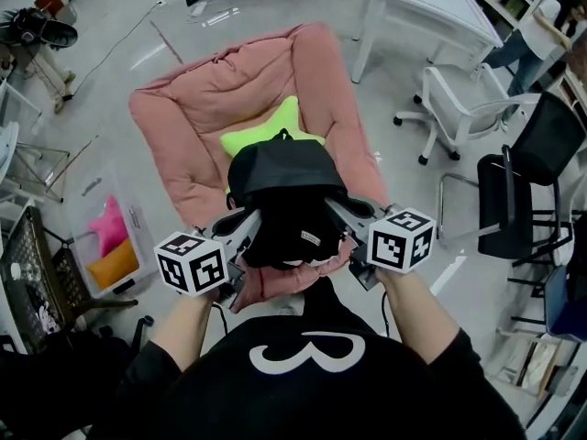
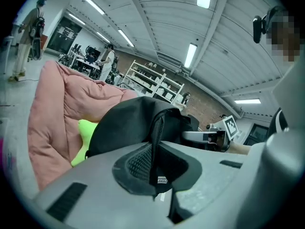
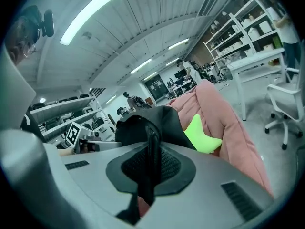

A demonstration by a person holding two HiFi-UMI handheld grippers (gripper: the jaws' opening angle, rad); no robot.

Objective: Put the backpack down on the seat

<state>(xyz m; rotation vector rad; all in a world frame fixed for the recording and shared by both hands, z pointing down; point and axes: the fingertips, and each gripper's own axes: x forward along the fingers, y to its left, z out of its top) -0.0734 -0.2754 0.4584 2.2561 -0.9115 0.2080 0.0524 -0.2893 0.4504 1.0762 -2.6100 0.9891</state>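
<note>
You had both forearms (image 1: 188, 324) pushed straight out from your chest, bare below the black sleeves and roughly level with each other, 1 on each side of the backpack (image 1: 284, 195). Your hands sat under the 2 marker cubes, and both tongs angled inward toward the bag.

The left gripper (image 1: 240, 225) was clamped tight on a black strap (image 2: 156, 142). In the left gripper view the webbing ran right down the slot between the pads. It was the same on the other side: the right gripper (image 1: 341, 211) was clenched on its own strap (image 3: 151, 151), with the jaws squeezed onto it.

The backpack hung between the 2 tongs, right in front of you, over the near part of the pink seat (image 1: 211, 90). It covered the near points of the lime-green star pillow (image 1: 266, 131) that lay on the cushion. I honestly couldn't tell if its bottom was resting on the seat or hanging just off it.

Off to your left there was a clear bin (image 1: 133, 223) with a pink star and an orange cushion inside.
</note>
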